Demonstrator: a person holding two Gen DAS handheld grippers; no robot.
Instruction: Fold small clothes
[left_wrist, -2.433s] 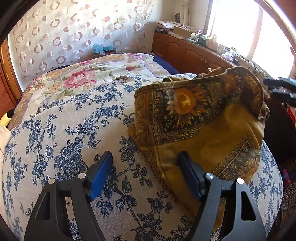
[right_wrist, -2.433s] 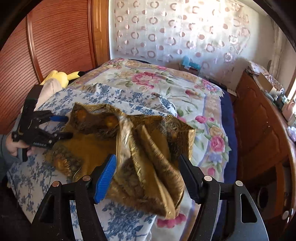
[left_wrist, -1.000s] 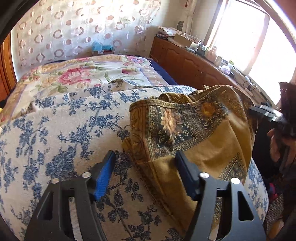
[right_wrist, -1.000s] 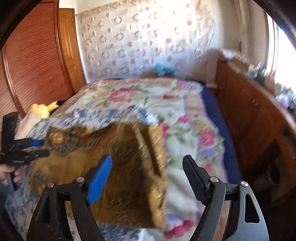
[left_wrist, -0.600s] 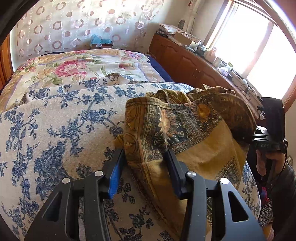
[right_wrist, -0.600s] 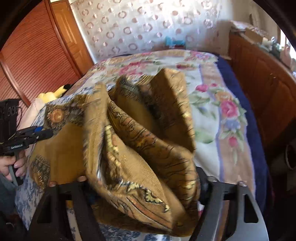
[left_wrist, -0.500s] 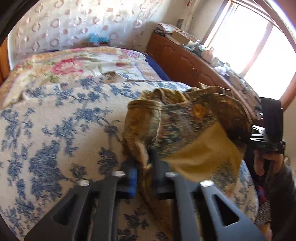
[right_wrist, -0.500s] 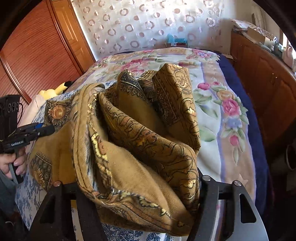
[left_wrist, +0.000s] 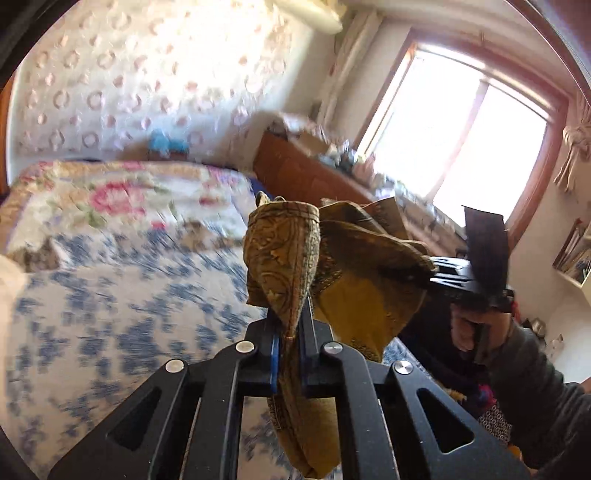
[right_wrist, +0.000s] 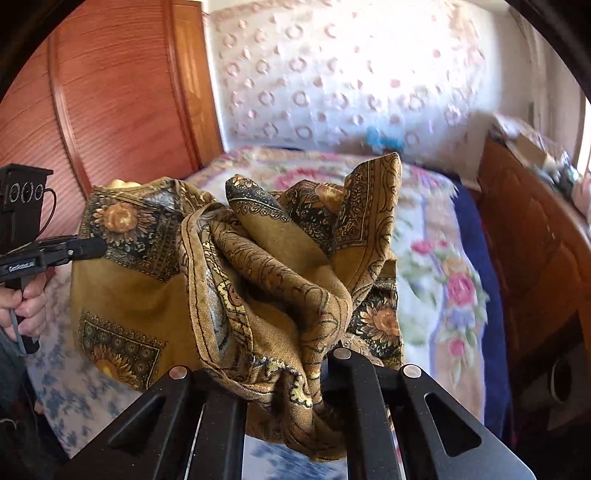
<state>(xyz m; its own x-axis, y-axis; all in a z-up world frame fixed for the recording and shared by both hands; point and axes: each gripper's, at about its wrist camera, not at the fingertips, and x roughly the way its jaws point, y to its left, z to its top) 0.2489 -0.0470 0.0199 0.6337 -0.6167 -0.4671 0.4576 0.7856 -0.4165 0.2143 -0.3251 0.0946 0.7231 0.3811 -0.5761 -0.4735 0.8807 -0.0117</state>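
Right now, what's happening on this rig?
A person is holding a two-finger gripper in each hand and working a mustard sunflower-print cloth over a bed. The left gripper is shut on one edge of the cloth, and the right gripper, whose jaws have just been closing, has a bunched edge clamped too. The cloth hangs between them, lifted off the blue-flowered bedspread. It is crumpled, with no fold made yet.

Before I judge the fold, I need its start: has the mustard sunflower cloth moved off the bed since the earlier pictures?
Yes. The sunflower cloth has risen off the blue-flowered bedspread, now hanging pinched between left gripper and right gripper.
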